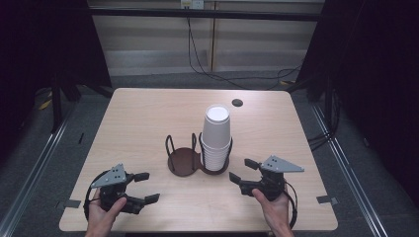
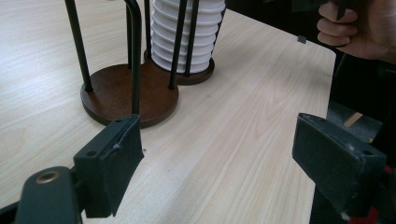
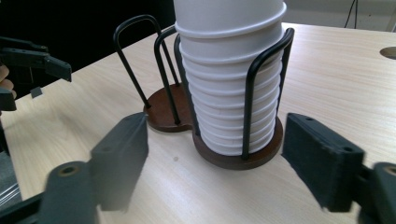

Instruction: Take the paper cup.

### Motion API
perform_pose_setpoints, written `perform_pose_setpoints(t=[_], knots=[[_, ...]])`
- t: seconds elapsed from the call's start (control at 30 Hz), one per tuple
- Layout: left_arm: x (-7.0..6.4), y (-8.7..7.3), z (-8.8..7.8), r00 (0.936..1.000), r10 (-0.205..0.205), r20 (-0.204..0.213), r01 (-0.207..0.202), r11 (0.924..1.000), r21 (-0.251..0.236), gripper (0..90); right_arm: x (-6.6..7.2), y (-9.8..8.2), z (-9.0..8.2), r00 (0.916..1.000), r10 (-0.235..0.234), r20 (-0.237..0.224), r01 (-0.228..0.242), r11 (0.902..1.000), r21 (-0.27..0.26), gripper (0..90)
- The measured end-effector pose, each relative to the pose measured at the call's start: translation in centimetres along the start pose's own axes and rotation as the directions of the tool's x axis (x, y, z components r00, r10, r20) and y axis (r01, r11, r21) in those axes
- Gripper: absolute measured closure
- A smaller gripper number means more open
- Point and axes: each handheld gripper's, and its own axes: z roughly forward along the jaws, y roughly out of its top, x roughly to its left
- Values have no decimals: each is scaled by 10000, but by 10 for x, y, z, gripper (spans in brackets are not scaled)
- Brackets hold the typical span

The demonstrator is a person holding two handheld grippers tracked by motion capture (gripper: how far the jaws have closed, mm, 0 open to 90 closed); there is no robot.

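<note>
On the tabletop, near the middle, sits a two-bay wire cup holder with round dark-brown bases. Its right bay carries a stack of white paper cups, nested upside down, top cup well above the wire hoops. Left bay: bare base and hoops, nothing in it.

Right hand-held gripper: held in the person's right hand at the near right of the tabletop, jaws pointing up-left at the cup stack. Jaws stand apart, nothing between the pads, clear of the holder; from the right gripper view the stack sits just ahead of the gap, pads either side and short of the base. No contact with cups or wire.

Left hand-held gripper: held in the left hand at the near left, well apart from the holder, jaws pointing right. Jaws wide, empty. The left gripper view shows bare tabletop between the pads, empty bay ahead left, cups behind it.

Both grippers sit low, close to the tabletop; contact with the surface can't be told. A small dark round hole is in the tabletop at the far side, behind the cups.
</note>
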Motion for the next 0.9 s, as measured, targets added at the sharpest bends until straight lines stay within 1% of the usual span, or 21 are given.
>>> perform_pose_setpoints(t=[0.1, 0.13, 0.23, 0.3, 0.4, 0.47, 0.5, 0.53, 0.6, 0.67, 0.77, 0.8, 0.83, 0.87, 0.9], knots=[[0, 0, 0, 10000, -43, 36, 43, 10000, -19, 160, -1, 4, 0, 9999, 92, -82, -92, 9999, 48, 181], [0, 0, 0, 10000, -32, 25, 32, 10000, 15, 159, -1, 5, 0, 10000, 60, -65, -59, 9999, 88, 173], [-2, 0, 1, 10000, -36, 73, 36, 10000, 9, 160, 0, 8, 1, 10000, 22, -46, -21, 9999, 165, 172], [-3, -1, 0, 9999, -108, 93, 108, 9999, -14, 160, -1, 11, 3, 9999, -13, -151, 17, 9996, 277, 154], [-4, -2, 1, 9998, -81, 165, 81, 10000, -21, 160, 0, 17, 4, 9998, -93, -191, 99, 9995, 311, 160], [-4, -2, 2, 9996, -134, 229, 134, 9999, -6, 160, 0, 22, 4, 9995, -156, -266, 163, 9995, 287, 160], [-4, -2, 3, 9997, -118, 235, 117, 9999, 19, 160, 1, 24, 6, 9993, -216, -305, 228, 9990, 381, 157], [-5, -1, 3, 9997, -104, 211, 103, 9999, 48, 160, 1, 26, 7, 9992, -260, -320, 273, 9987, 421, 153], [-7, -1, 1, 10000, -12, 57, 13, 9999, -124, 164, 1, 28, 9, 9991, -251, -341, 266, 9987, 435, 153], [-7, -1, 1, 10000, 3, -4, -3, 9999, -109, 164, 0, 30, 12, 9991, -321, -290, 335, 9982, 491, 146], [-6, -2, 1, 9999, -77, 66, 78, 9999, -121, 164, -4, 32, 15, 9988, -294, -380, 315, 9980, 557, 146], [-7, -2, 2, 10000, -56, 47, 56, 9999, -90, 164, -4, 34, 15, 9986, -360, -375, 382, 9974, 608, 146], [-7, -2, 2, 9999, -89, 87, 90, 9999, -129, 164, -4, 36, 15, 9987, -362, -365, 382, 9976, 572, 145], [-7, -2, 3, 9997, -176, 174, 179, 9997, -172, 164, -5, 38, 14, 9988, -247, -424, 268, 9985, 484, 145], [-7, -2, 4, 9996, -192, 201, 194, 9998, -98, 164, -6, 41, 14, 9986, -260, -451, 278, 9988, 414, 144]])
